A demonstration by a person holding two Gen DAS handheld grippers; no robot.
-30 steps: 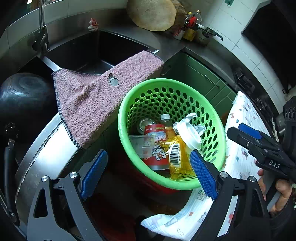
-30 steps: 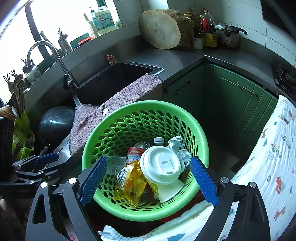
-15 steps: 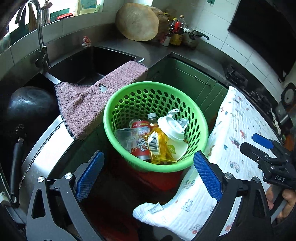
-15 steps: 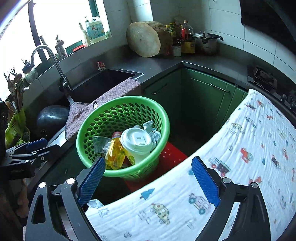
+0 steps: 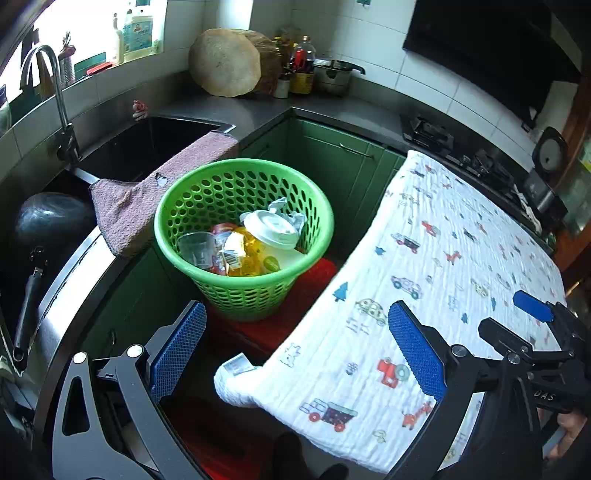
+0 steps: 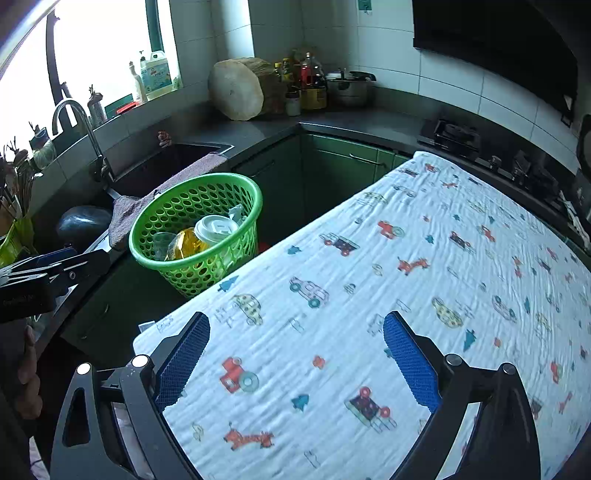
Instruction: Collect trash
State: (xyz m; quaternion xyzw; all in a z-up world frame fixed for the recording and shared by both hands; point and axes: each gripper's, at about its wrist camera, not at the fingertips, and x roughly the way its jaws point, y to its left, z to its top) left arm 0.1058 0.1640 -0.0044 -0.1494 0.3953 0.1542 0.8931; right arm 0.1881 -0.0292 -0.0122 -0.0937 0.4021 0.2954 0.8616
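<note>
Both tools wide and empty, left tool [image 5: 295, 350], right tool [image 6: 295, 354], green basket [image 5: 243, 291] trash partly hidden.

A green perforated basket [image 5: 243, 291] stands upright, holding trash (lidded cup [image 5: 271, 229], yellow wrapper [image 5: 243, 254], clear cup [image 5: 195, 249]).

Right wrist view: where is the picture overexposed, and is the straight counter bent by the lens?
Right wrist view: the window is blown out to white; the counter edge curves from fisheye distortion. Left wrist view: the window corner is also bright, and the green basket stays sharp.
</note>
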